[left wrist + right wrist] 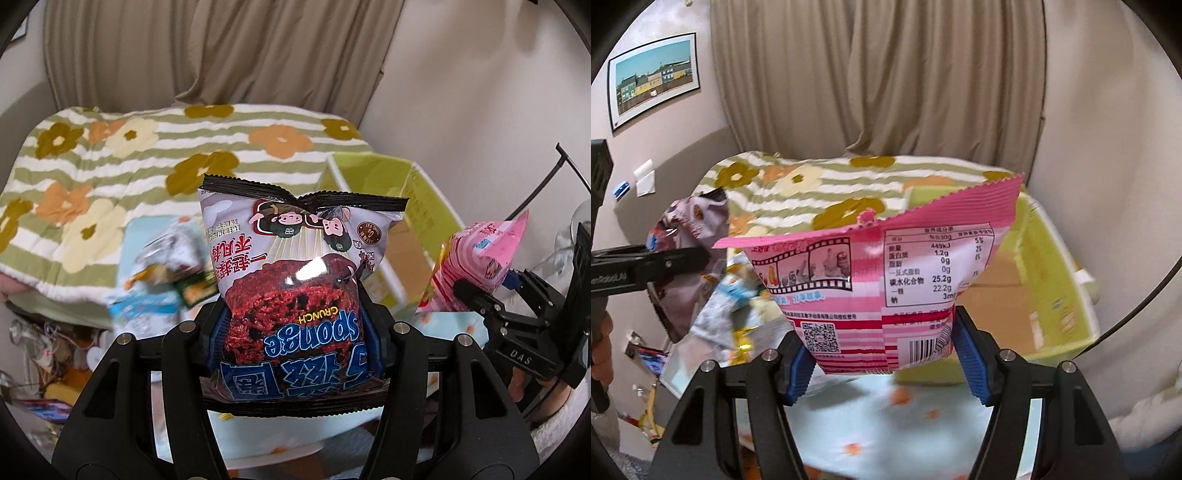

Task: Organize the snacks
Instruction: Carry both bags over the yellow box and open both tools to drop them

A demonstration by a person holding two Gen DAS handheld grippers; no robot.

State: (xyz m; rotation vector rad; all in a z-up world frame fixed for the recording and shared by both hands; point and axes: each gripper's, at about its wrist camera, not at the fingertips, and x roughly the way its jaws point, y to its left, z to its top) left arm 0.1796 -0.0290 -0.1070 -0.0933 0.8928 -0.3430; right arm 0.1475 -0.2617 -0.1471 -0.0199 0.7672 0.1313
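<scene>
The left gripper (295, 325) clamps a Sponge Crunch bag (295, 273); the right gripper (882, 354) clamps a pink snack bag (886, 280). Ahead and right of both sits the green bin (1056, 280): carry each bag over its rim before letting go. Below lies a pale flowered cloth (871, 421); beyond, a striped floral blanket (129, 155) and beige curtains (886, 74)

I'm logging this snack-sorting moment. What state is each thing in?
left gripper: shut on the Sponge Crunch bag
Sponge Crunch bag: sealed, held off the table, print upside down
right gripper: shut on the pink snack bag
pink snack bag: sealed, held aloft
green box: open-topped
curtain: drawn
</scene>
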